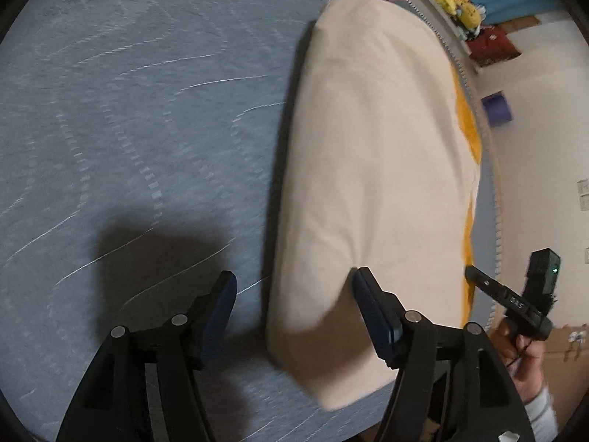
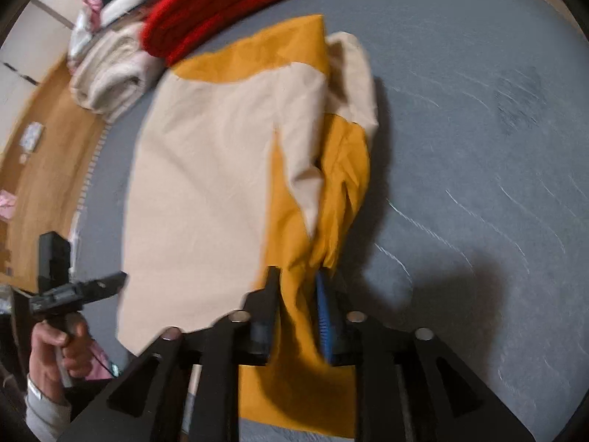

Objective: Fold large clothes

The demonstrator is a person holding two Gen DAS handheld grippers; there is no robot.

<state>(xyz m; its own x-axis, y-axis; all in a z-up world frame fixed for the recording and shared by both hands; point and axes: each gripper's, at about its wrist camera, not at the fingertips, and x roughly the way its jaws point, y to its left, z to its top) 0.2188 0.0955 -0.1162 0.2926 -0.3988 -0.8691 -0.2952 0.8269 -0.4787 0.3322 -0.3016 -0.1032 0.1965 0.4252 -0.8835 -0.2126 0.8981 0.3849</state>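
Yellow cloth of the cream-and-yellow garment (image 2: 221,169) sits pinched in the right gripper (image 2: 296,291). The left gripper (image 1: 292,287) is spread wide with nothing in it, over the garment's near edge. The garment lies on the grey bed (image 2: 478,129). Farther back sits a red folded blanket (image 2: 221,3) beside a cream folded cloth (image 2: 106,77).

The large cream-and-mustard cloth garment (image 2: 206,184) lies on the grey mattress (image 2: 478,147); behind it, near the edge, sits a stack of folded red and cream clothes (image 2: 176,25).
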